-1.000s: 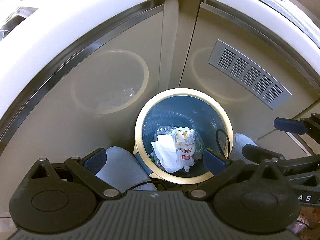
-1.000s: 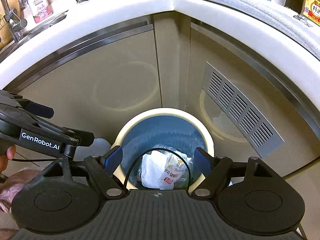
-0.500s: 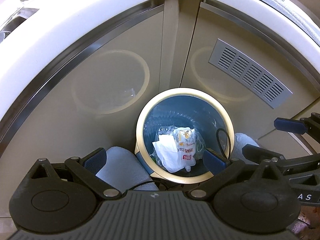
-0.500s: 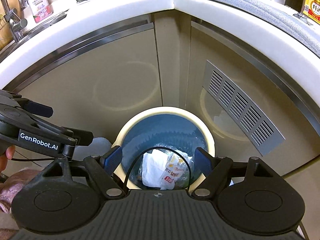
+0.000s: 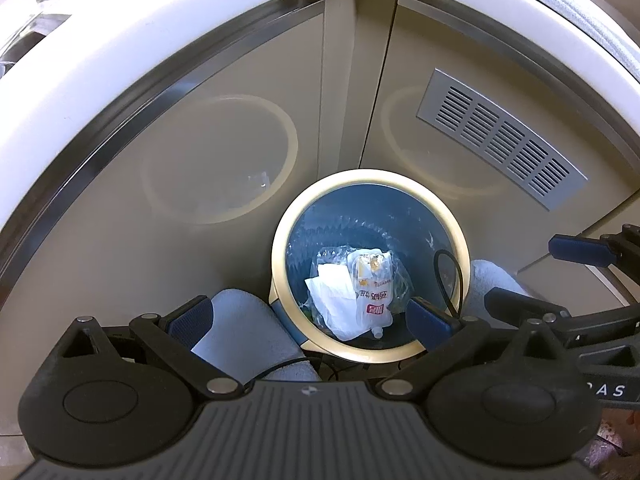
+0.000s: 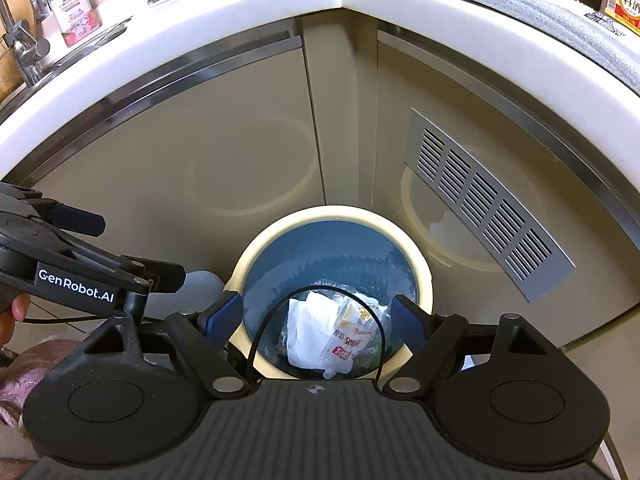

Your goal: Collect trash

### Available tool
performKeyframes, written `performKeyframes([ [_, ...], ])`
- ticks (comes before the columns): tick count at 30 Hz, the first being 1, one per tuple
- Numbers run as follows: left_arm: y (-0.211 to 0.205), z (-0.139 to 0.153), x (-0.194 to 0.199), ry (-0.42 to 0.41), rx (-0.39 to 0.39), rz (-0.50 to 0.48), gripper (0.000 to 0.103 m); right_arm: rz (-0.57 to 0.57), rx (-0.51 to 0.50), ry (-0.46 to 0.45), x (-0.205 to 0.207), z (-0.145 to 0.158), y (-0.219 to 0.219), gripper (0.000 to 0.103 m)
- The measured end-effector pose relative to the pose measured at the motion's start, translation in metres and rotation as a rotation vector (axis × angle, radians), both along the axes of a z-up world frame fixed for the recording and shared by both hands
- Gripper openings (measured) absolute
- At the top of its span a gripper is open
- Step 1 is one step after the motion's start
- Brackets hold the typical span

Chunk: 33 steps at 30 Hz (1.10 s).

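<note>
Left tongs (image 5: 308, 316): you've got them angled steeply down, jaws wide, nothing gripped.
Right tongs (image 6: 318, 318): same tilt, jaws spread, empty.
Trash (image 5: 354, 290): paper and a clear pouch deep in the blue-lined bin (image 5: 280, 256), below both tongs, untouched.

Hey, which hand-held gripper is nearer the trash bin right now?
Right, slightly. The right hand-held gripper hangs open straight over the trash bin. The left hand-held gripper is open too, offset toward the bin's left edge.
</note>
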State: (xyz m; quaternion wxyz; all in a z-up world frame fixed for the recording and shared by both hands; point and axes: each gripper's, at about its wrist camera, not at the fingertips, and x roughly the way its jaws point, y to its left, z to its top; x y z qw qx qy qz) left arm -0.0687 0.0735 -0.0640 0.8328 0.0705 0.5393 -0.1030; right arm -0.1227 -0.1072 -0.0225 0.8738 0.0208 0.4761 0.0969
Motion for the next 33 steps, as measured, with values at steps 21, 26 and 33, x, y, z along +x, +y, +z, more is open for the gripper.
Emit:
performKeyframes([
  [21, -0.002, -0.004, 0.001, 0.015, -0.001, 0.001, 0.103, -0.014, 0.016, 0.019, 0.005, -0.007, -0.004, 0.085],
  [26, -0.005, -0.003, 0.000, 0.013, 0.010, -0.007, 0.103, -0.022, 0.028, 0.013, 0.005, -0.006, -0.009, 0.085],
  [33, -0.007, 0.014, -0.001, -0.044, 0.030, -0.025, 0.103, -0.023, 0.072, -0.083, 0.001, 0.018, -0.019, 0.085],
])
